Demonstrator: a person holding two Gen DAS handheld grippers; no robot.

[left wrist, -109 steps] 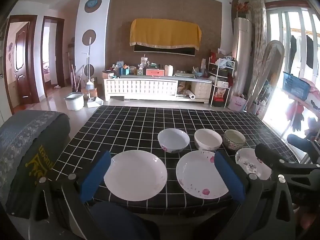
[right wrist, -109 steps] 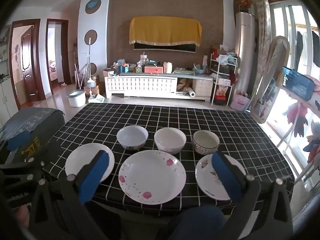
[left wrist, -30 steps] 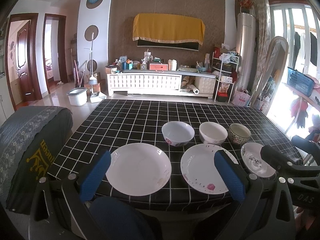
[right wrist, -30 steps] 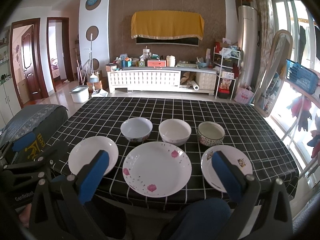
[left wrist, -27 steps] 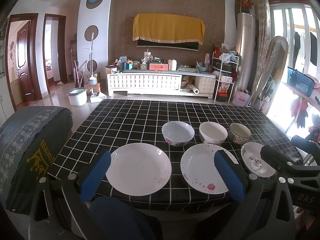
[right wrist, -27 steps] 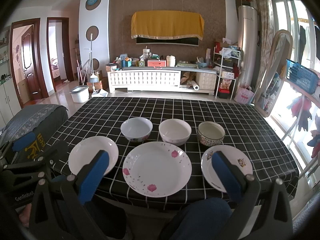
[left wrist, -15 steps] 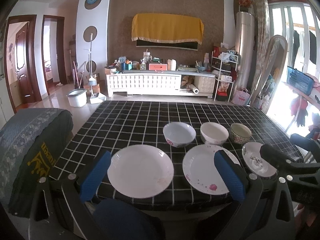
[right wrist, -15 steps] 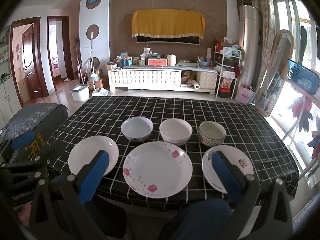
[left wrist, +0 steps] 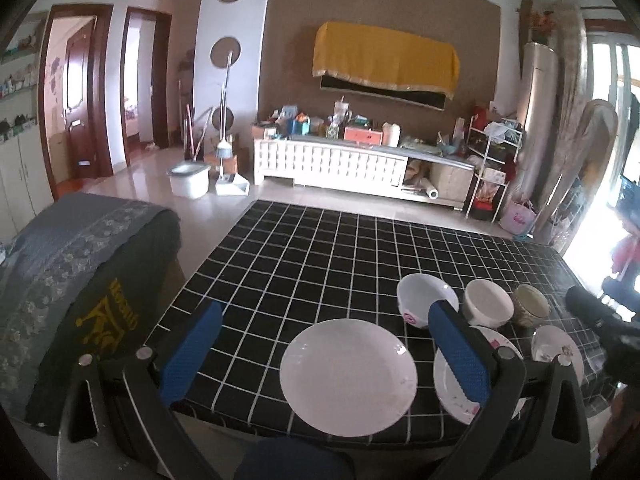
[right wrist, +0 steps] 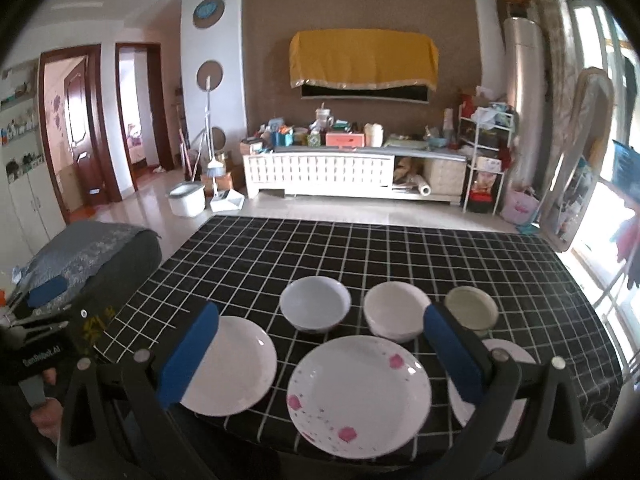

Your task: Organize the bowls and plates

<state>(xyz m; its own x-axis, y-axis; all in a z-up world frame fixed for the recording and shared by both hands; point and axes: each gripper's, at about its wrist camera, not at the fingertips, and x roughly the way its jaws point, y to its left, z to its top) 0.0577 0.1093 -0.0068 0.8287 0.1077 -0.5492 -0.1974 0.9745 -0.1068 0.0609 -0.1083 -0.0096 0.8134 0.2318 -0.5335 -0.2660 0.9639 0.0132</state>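
Observation:
Three plates line the front edge of the black checked table (right wrist: 400, 256): a plain white plate (right wrist: 230, 366) (left wrist: 348, 376) at left, a pink-flowered plate (right wrist: 358, 396) (left wrist: 452, 396) in the middle, and a small patterned plate (right wrist: 516, 408) (left wrist: 554, 350) at right. Behind them stand a bluish bowl (right wrist: 315, 306) (left wrist: 420, 298), a white bowl (right wrist: 394, 314) (left wrist: 488, 306) and a patterned bowl (right wrist: 472, 310) (left wrist: 530, 308). My left gripper (left wrist: 326, 348) hangs open over the table's front left, holding nothing. My right gripper (right wrist: 320, 354) is open above the flowered plate, also holding nothing.
A cloth-covered chair (left wrist: 76, 280) stands left of the table. A white TV cabinet (right wrist: 320, 176) with clutter fills the far wall. A shelf rack (right wrist: 486, 164) and folded ironing board (right wrist: 580, 160) stand at right. The table's back half is bare cloth.
Both grippers have swung left and risen slightly; in the left wrist view the dishes slid to the right. Both stay open. No dish has moved.

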